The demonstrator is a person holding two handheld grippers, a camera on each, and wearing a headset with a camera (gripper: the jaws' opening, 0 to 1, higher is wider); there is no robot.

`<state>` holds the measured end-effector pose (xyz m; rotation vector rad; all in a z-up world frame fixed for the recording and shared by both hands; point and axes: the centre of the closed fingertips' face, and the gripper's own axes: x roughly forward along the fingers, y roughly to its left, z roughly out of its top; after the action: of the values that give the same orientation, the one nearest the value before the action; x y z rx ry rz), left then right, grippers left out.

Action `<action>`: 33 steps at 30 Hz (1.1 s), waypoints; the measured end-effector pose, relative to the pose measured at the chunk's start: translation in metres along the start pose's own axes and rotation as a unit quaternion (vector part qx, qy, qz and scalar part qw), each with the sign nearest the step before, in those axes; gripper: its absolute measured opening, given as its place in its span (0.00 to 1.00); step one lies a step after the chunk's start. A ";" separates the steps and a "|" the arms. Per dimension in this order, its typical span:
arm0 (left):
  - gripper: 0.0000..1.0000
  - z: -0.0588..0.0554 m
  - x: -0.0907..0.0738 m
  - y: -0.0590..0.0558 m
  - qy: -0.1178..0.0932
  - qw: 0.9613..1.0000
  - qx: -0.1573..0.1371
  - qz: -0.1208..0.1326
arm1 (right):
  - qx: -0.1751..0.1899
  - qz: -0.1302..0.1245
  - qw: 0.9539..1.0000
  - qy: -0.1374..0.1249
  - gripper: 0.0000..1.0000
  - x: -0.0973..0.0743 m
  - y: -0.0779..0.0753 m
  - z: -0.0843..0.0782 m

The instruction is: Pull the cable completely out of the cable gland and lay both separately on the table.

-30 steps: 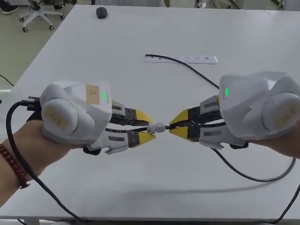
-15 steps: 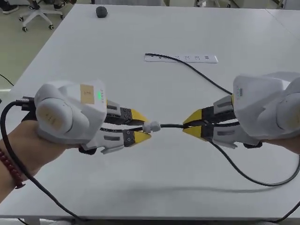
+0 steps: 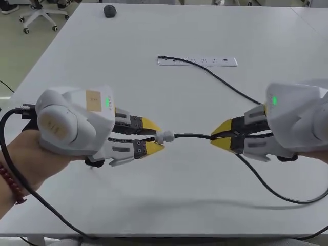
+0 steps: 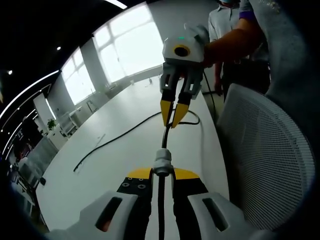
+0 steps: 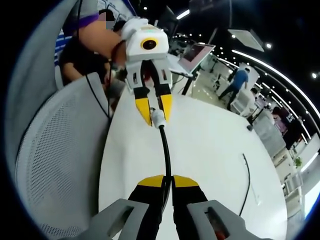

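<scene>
A white cable gland (image 3: pixel 165 137) sits at the tips of my left gripper (image 3: pixel 154 136), which is shut on it above the table. A black cable (image 3: pixel 192 136) runs straight from the gland to my right gripper (image 3: pixel 218 138), which is shut on the cable. In the left gripper view the gland (image 4: pixel 162 162) is pinched between the yellow tips of the left gripper (image 4: pixel 161 175), and the cable (image 4: pixel 165 135) leads to the right gripper (image 4: pixel 172 114). In the right gripper view the cable (image 5: pixel 165 150) rises from my right gripper (image 5: pixel 167 181) to the gland (image 5: pixel 157 118).
A white power strip (image 3: pixel 197 61) lies mid-table, and a black cord (image 3: pixel 266 187) loops along the table's right side. A dark round object (image 3: pixel 109 10) rests at the far edge. A mesh chair back (image 4: pixel 260 150) stands close behind the table edge. People stand further back.
My right gripper has moved right, away from the left one. The stretch of bare cable between the gland and the right gripper has grown longer. The left gripper has shifted slightly left.
</scene>
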<state>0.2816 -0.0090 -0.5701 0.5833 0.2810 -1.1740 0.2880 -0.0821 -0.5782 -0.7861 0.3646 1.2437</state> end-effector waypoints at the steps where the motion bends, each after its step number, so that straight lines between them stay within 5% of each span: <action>1: 0.15 0.000 0.000 0.000 0.000 1.000 0.000 0.000 | 0.000 -0.001 1.000 0.000 0.00 -0.001 0.000 -0.001; 21: 0.15 -0.001 -0.001 0.001 0.002 1.000 -0.001 0.002 | 0.022 -0.006 0.999 0.028 0.00 -0.008 -0.001 -0.031; 33: 0.15 0.000 0.000 0.000 0.001 1.000 -0.004 0.001 | 0.028 -0.005 0.999 0.032 0.00 -0.008 0.001 -0.036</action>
<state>0.2817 -0.0088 -0.5704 0.5784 0.2868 -1.1689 0.2907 -0.1128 -0.5979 -0.7811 0.4452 1.1959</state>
